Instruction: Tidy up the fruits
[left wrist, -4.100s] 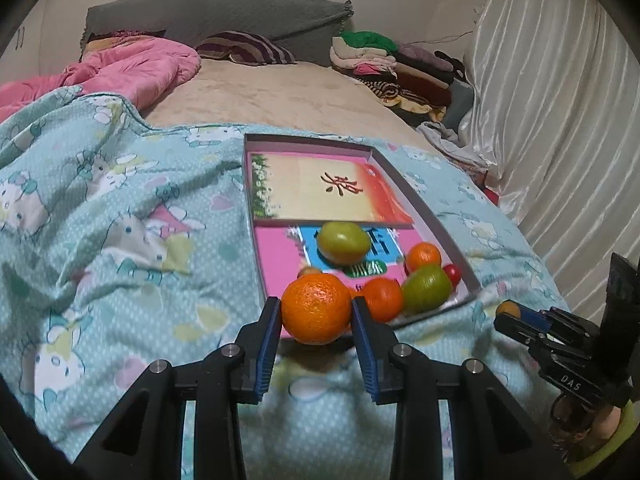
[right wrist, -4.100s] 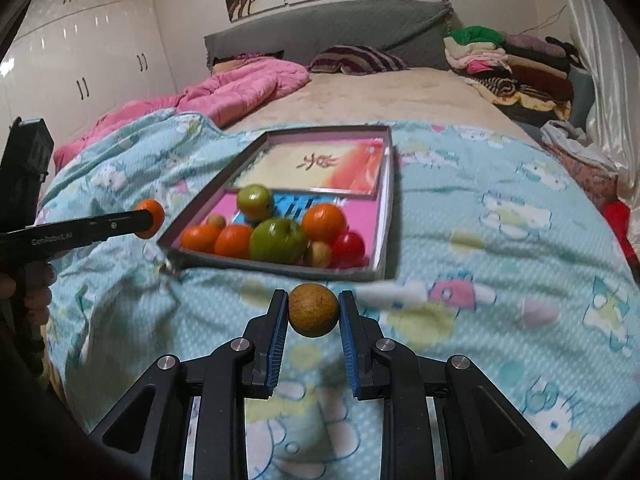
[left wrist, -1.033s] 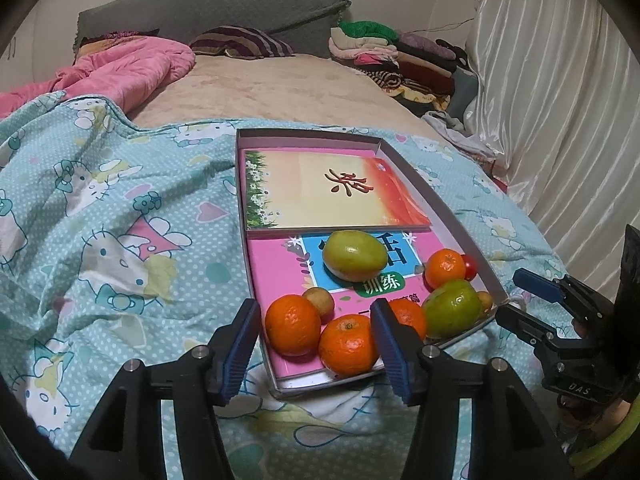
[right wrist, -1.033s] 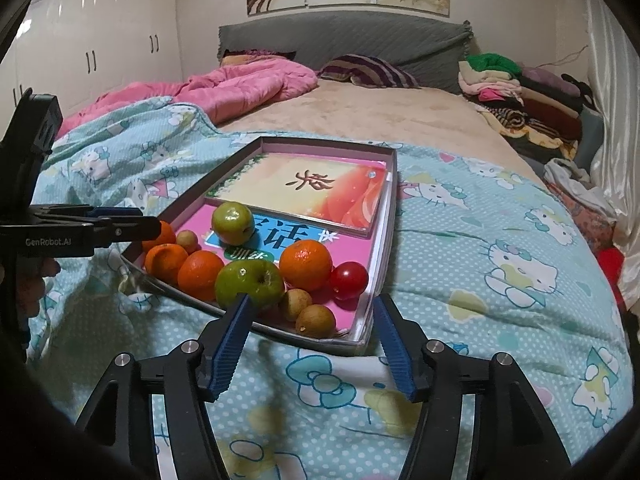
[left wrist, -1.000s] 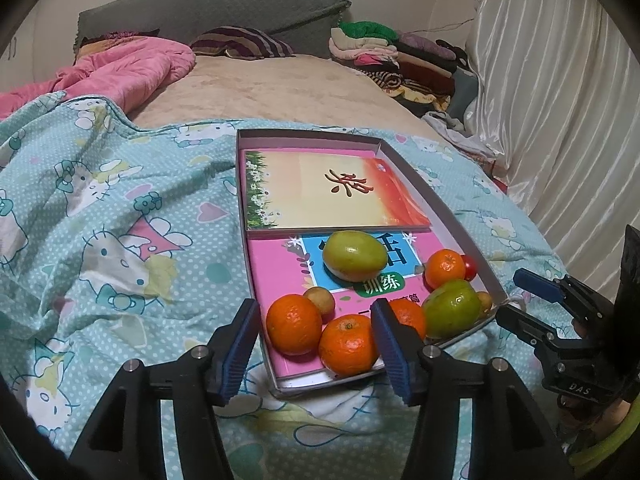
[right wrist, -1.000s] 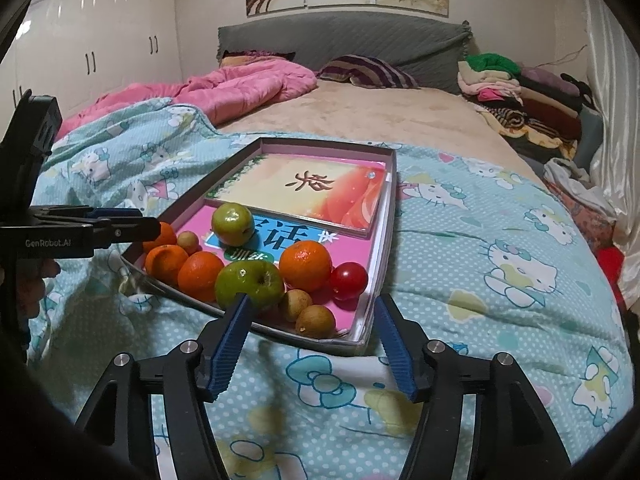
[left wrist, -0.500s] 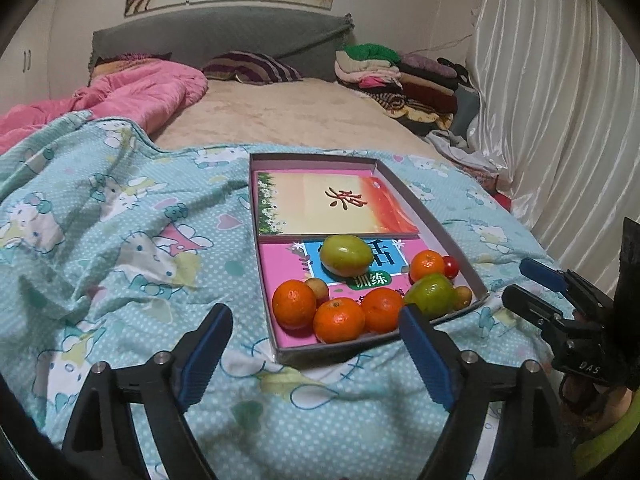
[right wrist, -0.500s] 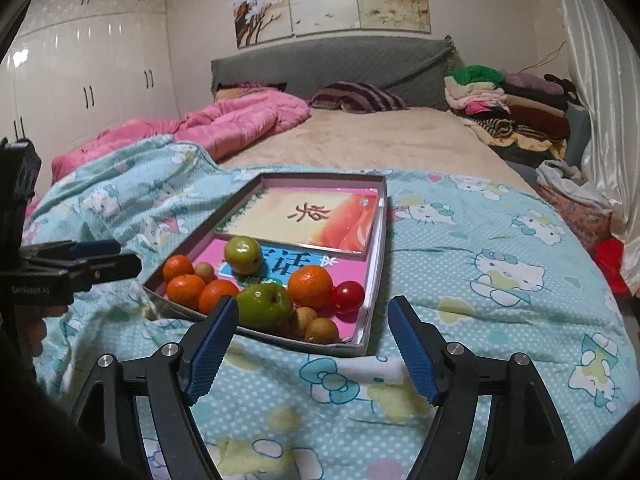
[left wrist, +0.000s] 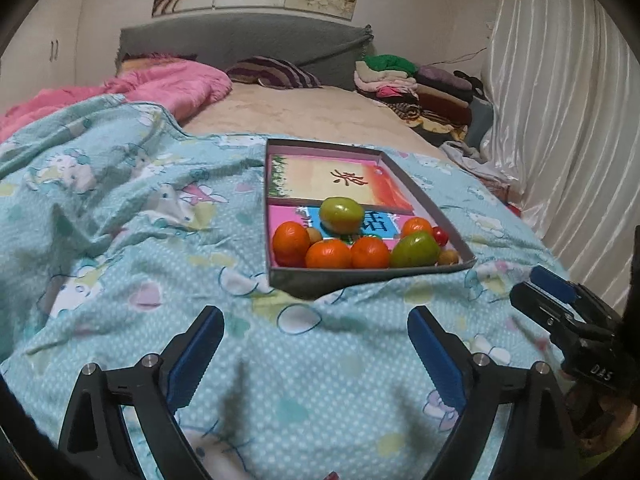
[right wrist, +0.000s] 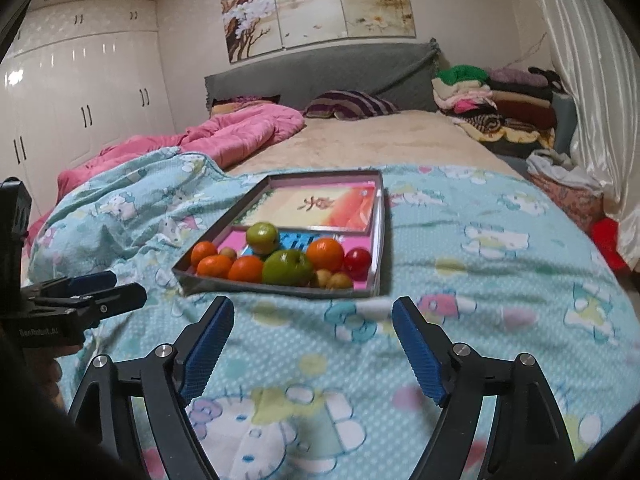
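Both tongs stand wide apart and hold nothing; their blue-padded jaws have just been opening. The left tongs (left wrist: 316,344) and the right tongs (right wrist: 313,336) hover over the light-blue cartoon-print blanket (left wrist: 120,240) on the bed. Just ahead of both lies the shallow grey cardboard tray (left wrist: 360,278), lined with pink and orange printed sheets. All the fruit sits in its near end: four round orange tangerines (left wrist: 328,254), two green apples (right wrist: 287,267), a small red tomato (right wrist: 357,263) and small brown fruits (right wrist: 339,281), huddled against the near wall.
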{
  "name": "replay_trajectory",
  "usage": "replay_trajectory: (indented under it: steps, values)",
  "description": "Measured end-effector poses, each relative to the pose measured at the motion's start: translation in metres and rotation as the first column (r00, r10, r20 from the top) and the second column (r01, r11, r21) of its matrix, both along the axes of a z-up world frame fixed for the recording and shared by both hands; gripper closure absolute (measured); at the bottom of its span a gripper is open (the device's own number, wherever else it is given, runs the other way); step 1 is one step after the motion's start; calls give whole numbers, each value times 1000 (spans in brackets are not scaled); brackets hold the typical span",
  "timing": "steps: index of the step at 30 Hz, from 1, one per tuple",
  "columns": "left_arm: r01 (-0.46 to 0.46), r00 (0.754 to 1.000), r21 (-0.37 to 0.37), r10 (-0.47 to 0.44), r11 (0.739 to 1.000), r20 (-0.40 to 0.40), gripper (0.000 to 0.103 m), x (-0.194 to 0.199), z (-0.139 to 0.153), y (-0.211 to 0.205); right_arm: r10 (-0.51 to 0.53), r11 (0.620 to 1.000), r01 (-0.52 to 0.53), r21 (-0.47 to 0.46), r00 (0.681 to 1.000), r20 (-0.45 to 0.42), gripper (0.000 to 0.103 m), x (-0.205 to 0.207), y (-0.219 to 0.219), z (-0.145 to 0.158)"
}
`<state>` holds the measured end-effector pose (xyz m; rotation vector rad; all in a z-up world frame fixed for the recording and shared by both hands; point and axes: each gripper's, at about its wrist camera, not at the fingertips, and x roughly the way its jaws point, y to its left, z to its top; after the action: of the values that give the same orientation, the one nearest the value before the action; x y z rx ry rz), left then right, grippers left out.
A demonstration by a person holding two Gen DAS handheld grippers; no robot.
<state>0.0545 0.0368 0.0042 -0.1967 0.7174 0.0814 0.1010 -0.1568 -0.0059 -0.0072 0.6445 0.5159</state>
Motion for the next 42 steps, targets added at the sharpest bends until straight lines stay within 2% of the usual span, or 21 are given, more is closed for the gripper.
replay_trajectory:
  steps: [2, 6, 23, 42]
  values:
    - [-13, 1000, 28, 13, 1000, -11, 9, -5, -4, -5, -13, 1000, 13, -11, 1000, -19, 20, -7, 0, -5]
    - [4, 999, 21, -3, 1000, -46, 9, -10, -13, -11, -18, 1000, 18, -19, 999, -45, 20, -18, 1, -12]
    - [-2, 998, 5, 3, 1000, -61, 9, -35, -19, -20, -14, 999, 13, -37, 1000, -25, 20, -55, 7, -14]
    - [-13, 997, -7, 12, 1000, -74, 9, -31, -25, -16, -9, 996, 9, -85, 1000, -2, 20, -54, 14, -19]
